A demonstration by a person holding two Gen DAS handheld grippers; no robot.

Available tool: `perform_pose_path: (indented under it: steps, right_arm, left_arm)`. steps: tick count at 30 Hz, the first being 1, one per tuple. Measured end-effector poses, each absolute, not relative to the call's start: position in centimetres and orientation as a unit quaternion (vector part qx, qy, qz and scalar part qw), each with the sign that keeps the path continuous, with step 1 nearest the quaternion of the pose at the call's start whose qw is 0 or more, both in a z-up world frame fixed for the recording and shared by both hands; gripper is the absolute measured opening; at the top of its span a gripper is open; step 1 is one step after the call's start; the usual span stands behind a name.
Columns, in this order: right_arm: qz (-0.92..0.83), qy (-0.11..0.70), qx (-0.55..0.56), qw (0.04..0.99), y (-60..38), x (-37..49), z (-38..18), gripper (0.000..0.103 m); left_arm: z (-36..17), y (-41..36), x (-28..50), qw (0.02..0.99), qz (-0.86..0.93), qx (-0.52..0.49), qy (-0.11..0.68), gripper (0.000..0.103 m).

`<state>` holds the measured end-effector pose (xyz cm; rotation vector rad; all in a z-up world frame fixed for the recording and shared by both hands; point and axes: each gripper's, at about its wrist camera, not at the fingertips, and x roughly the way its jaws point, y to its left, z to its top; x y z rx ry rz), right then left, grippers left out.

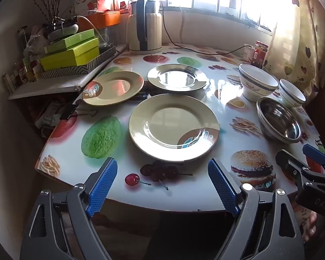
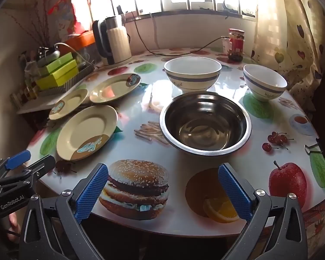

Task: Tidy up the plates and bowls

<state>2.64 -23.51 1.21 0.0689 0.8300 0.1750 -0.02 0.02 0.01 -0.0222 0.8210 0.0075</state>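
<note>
Three cream plates with a brown and blue motif lie apart on the table: a near plate [image 1: 173, 127] [image 2: 86, 132], a far left plate [image 1: 113, 87] [image 2: 68, 103] and a far middle plate [image 1: 177, 77] [image 2: 115, 87]. A steel bowl [image 1: 279, 120] [image 2: 205, 122] sits to the right, with a large white blue-banded bowl [image 1: 257, 82] [image 2: 192, 73] and a smaller one [image 1: 292, 93] [image 2: 264, 82] behind it. My left gripper [image 1: 162, 186] is open and empty at the table's near edge, before the near plate. My right gripper [image 2: 162, 191] is open and empty, before the steel bowl.
The round table [image 1: 205, 197] has a glossy food-print cover. A kettle [image 1: 144, 26] with a cord, a red jar [image 2: 236, 44] and stacked green boxes [image 1: 71, 49] on a side shelf stand at the back. A curtain [image 2: 292, 32] hangs at right.
</note>
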Motion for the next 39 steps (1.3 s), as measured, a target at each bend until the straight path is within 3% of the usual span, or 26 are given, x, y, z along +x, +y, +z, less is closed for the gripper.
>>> perform_pose_path:
  steps: [39]
  right_arm:
    - [0.098, 0.392, 0.033, 0.914, -23.03, 2.75, 1.46, 0.103]
  left_arm:
    - [0.35, -0.1, 0.22, 0.916, 0.01, -0.004, 0.401, 0.086]
